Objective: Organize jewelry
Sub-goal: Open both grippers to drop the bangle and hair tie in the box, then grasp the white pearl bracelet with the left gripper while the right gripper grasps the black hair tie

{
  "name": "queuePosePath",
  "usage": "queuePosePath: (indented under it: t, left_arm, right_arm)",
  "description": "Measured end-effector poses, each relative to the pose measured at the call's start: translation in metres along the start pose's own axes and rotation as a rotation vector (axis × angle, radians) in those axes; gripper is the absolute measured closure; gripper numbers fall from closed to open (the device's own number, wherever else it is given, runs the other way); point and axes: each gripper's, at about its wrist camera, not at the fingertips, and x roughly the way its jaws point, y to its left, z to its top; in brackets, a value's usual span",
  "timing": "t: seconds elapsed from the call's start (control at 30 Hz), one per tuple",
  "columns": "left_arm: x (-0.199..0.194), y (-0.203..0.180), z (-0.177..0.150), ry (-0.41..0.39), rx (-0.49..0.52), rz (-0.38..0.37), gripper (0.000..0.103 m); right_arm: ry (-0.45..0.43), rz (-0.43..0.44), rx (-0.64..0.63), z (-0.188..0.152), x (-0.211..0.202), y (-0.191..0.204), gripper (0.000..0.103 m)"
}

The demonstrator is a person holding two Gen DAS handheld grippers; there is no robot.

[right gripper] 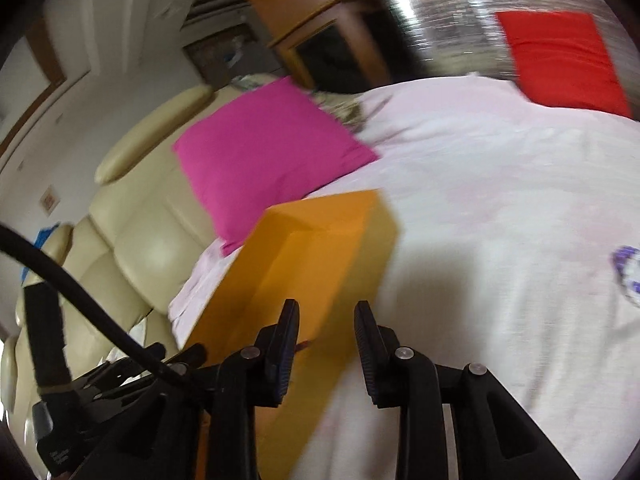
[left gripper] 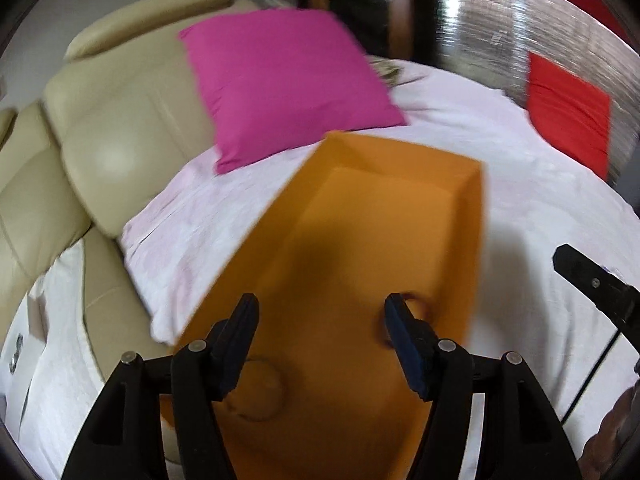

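An open orange box (left gripper: pixel 384 216) lies on the pale pink bedsheet (left gripper: pixel 520 184). My left gripper (left gripper: pixel 320 312) is open and empty, hovering over the box's near end. A thin bangle (left gripper: pixel 258 390) lies on the box floor by the left finger; another ring-shaped piece (left gripper: pixel 418 306) shows blurred beside the right finger. In the right wrist view my right gripper (right gripper: pixel 327 316) is open and empty, above the box's (right gripper: pixel 316 264) right wall and the sheet. A purple and white beaded piece (right gripper: pixel 626 276) lies on the sheet at the far right.
A magenta pillow (left gripper: pixel 288 80) leans behind the box, a red pillow (left gripper: pixel 568 112) at the far right. A cream leather sofa (left gripper: pixel 112 120) runs along the left. The other gripper (left gripper: pixel 596 284) shows at the right edge, and its cable (right gripper: pixel 80 292) crosses the left.
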Motion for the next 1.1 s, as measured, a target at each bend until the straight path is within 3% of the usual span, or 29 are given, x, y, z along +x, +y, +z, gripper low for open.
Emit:
queuePosePath:
  t: [0.33,0.67,0.77,0.87,1.0,1.1]
  left_arm:
    - [-0.018,-0.138,-0.007,-0.033,0.22,-0.138,0.034]
    - [-0.006,-0.246,-0.008,-0.013,0.308,-0.284,0.034]
    - [0.003,-0.273,-0.008,-0.001,0.335,-0.333,0.036]
    - [0.019,-0.294,-0.009,0.012,0.348,-0.379,0.047]
    - [0.044,-0.32,-0.008,0.061,0.37,-0.444,0.047]
    - [0.052,-0.333,-0.008,0.047,0.401,-0.453,0.047]
  right_arm:
    - [-0.083,-0.178,0.165,0.001,-0.091,-0.119,0.071]
    - [-0.126,-0.264,0.426,-0.019,-0.18,-0.254,0.072]
    - [-0.122,-0.255,0.479,-0.023,-0.19,-0.279,0.072]
    - [-0.117,-0.264,0.48,-0.023,-0.193,-0.291,0.072]
    - [-0.119,-0.262,0.505,-0.018,-0.188,-0.308,0.072]
    - [-0.113,-0.25,0.527,-0.014,-0.179,-0.317,0.072]
